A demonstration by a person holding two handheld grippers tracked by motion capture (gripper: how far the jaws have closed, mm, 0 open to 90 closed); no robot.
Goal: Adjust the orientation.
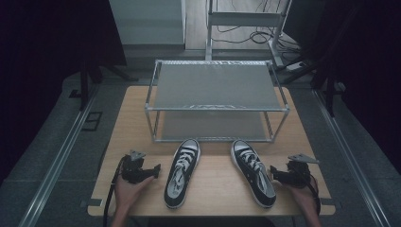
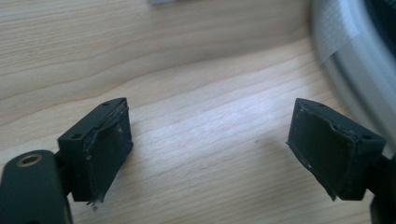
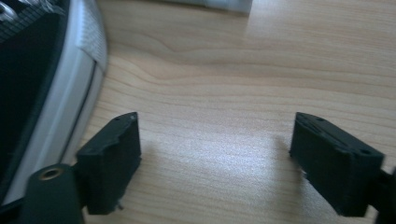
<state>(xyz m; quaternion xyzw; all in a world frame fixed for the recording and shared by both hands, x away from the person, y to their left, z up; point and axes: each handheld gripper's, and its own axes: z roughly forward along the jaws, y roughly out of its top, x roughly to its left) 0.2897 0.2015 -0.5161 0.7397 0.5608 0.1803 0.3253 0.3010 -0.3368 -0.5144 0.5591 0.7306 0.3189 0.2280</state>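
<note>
Two black canvas sneakers with white laces and white soles lie on the wooden table, toes toward the rack: the left shoe (image 1: pixel 181 172) and the right shoe (image 1: pixel 253 171). My left gripper (image 1: pixel 157 168) rests on the table just left of the left shoe, jaws wide apart and empty (image 2: pixel 208 147); that shoe's white sole (image 2: pixel 359 60) shows at the right edge of its view. My right gripper (image 1: pixel 273 171) sits just right of the right shoe, open and empty (image 3: pixel 215 154), with the shoe's white sole (image 3: pixel 79 88) at the left of its view.
A two-tier metal shoe rack (image 1: pixel 216 84) with grey shelves stands on the far half of the table (image 1: pixel 213 189). Metal rails run along the floor on both sides. Cables and a frame lie behind the table.
</note>
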